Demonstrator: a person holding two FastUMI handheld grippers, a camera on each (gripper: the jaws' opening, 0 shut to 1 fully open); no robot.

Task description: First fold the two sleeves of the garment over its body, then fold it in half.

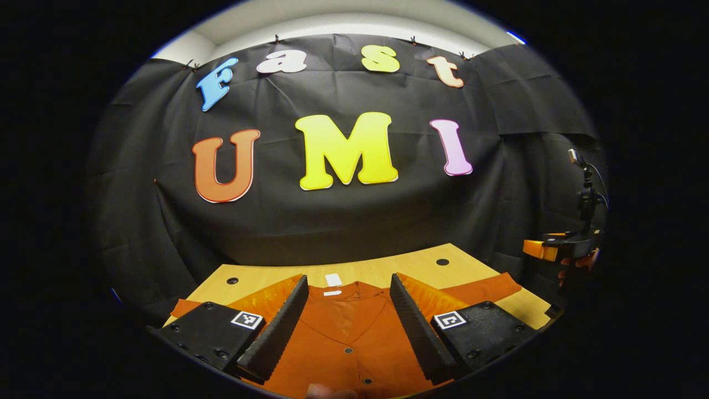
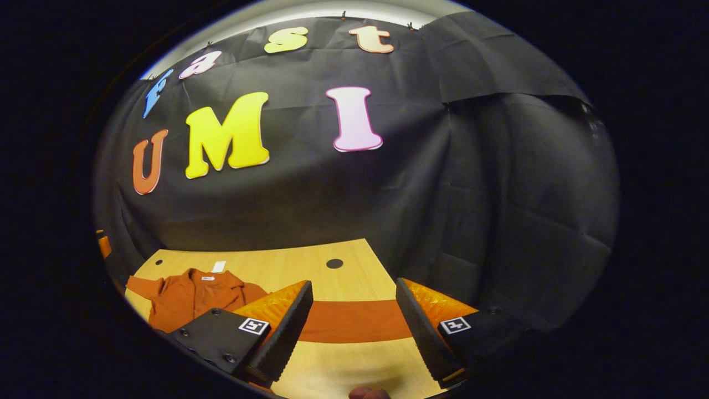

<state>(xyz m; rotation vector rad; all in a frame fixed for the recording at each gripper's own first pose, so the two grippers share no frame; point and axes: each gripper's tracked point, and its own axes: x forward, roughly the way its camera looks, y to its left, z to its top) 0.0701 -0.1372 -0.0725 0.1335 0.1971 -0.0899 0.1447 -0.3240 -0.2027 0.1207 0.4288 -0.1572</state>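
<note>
Black cloth walls close off the booth behind a pale wooden worktop (image 1: 382, 269), and I have both claws raised above it.

From the left gripper view, my left claw (image 1: 348, 327) hangs released, its fingers spread wide with nothing between them. Under it lies the shirt (image 1: 346, 338), rust-orange, spread flat with its buttoned front up; two dark buttons (image 1: 348, 351) run down the middle. Beyond the fingers sits the collar with a white tag (image 1: 333, 281). One sleeve (image 1: 481, 288) reaches out flat to the right across the wood, the other shows as a tip (image 1: 183, 307) at the left. Farther back, two dark round holes (image 1: 442, 261) mark the worktop near its far edge. At the far right I can make out the other gripper and fingers of the hand (image 1: 579, 261) holding it, though it is small and dim there.

From the right gripper view, my right claw (image 2: 353, 327) is likewise released, fingers apart, empty. The sleeve (image 2: 354, 321) lies straight across the wood below the gap. To the left, farther off, the shirt's body (image 2: 191, 296) and tag (image 2: 219, 266) show, somewhat rumpled.
</note>
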